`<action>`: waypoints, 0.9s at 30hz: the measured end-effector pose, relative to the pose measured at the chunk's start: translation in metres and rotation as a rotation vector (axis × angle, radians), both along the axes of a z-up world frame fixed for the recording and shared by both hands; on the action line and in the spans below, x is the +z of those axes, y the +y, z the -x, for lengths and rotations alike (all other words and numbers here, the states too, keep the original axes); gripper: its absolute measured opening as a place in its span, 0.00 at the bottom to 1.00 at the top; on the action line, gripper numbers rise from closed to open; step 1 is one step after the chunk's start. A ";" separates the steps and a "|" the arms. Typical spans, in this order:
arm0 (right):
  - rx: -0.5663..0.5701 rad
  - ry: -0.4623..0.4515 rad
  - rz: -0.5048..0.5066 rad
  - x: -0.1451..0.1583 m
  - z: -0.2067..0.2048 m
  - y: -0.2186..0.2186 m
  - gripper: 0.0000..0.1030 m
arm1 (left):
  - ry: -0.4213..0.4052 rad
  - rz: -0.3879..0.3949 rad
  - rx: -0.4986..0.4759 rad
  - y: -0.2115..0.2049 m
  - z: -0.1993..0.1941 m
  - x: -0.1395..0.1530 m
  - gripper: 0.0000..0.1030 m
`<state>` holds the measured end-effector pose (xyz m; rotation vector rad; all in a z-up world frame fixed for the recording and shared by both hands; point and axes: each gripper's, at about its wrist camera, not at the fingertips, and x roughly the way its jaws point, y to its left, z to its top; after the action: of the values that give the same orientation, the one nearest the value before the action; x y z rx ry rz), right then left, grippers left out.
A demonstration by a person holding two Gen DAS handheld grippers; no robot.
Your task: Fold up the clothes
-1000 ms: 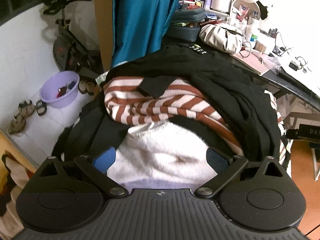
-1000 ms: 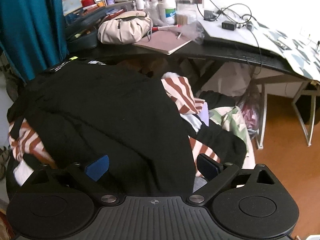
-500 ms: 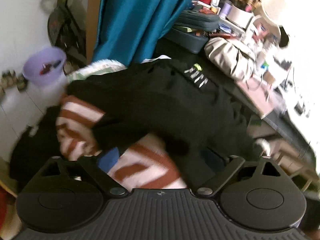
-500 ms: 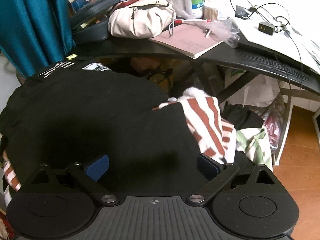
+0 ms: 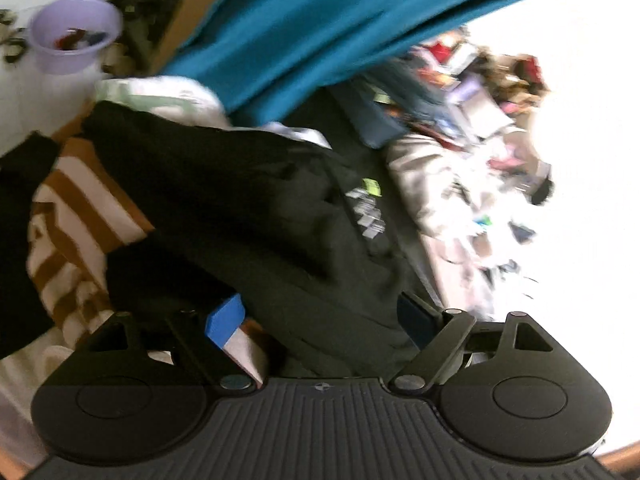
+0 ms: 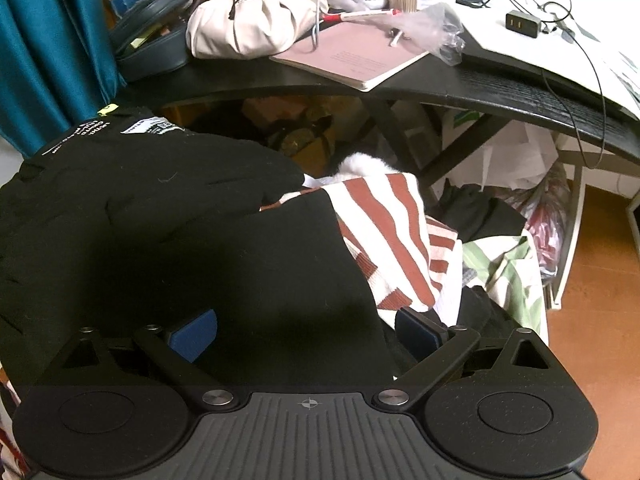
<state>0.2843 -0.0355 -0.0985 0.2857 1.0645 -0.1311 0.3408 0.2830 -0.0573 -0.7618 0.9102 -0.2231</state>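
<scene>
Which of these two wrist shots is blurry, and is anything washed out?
Left wrist view: motion-smeared, the desk clutter unreadable, the right side blown out white. Right wrist view: sharp, print legible on the black garment, with fisheye bending of the desk edge.

Garment (image 6: 168, 216) atop the clothes pile (image 6: 400, 240), desk (image 6: 500, 96) behind, curtain (image 6: 44, 40) at left.
</scene>
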 end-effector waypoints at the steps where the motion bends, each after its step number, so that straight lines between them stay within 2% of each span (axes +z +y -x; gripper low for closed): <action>1: 0.001 0.000 0.002 0.000 0.000 0.001 0.94 | -0.022 0.009 -0.023 0.000 0.002 0.002 0.82; 3: 0.007 0.002 0.007 0.000 0.000 0.003 0.95 | -0.052 -0.004 -0.049 -0.002 0.003 0.007 0.82; 5: 0.013 0.006 0.011 -0.001 0.000 0.005 0.95 | -0.046 0.021 -0.044 -0.002 0.001 0.006 0.80; 8: 0.016 0.005 0.011 0.000 -0.001 0.008 0.95 | -0.039 0.045 -0.081 -0.007 -0.001 0.005 0.69; 10: 0.019 0.003 0.014 0.001 -0.001 0.009 0.95 | -0.010 0.036 -0.146 -0.018 -0.001 0.000 0.62; 13: 0.021 0.000 0.019 0.001 -0.001 0.010 0.96 | 0.009 -0.010 -0.194 -0.036 0.001 -0.003 0.60; 16: 0.027 -0.019 0.045 0.000 0.001 0.011 0.96 | 0.020 -0.070 -0.176 -0.050 -0.010 -0.003 0.60; 17: 0.042 -0.029 0.068 0.000 0.002 0.014 0.96 | 0.029 -0.091 -0.164 -0.054 -0.015 -0.002 0.52; 18: 0.056 -0.039 0.089 0.000 0.002 0.016 0.96 | 0.028 -0.129 -0.155 -0.058 -0.017 0.002 0.31; 20: 0.078 -0.053 0.118 0.002 0.003 0.020 0.97 | -0.006 -0.218 -0.144 -0.068 -0.016 0.015 0.18; 24: 0.088 -0.079 0.116 0.006 0.004 0.021 0.99 | -0.111 -0.264 -0.149 -0.072 0.006 0.048 0.12; 27: 0.053 -0.104 0.087 0.011 0.010 0.016 0.99 | -0.184 -0.244 -0.127 -0.067 0.031 0.070 0.11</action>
<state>0.2747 -0.0196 -0.0871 0.1839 0.9597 -0.1137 0.3103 0.2159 0.0123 -0.4506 0.7946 -0.2836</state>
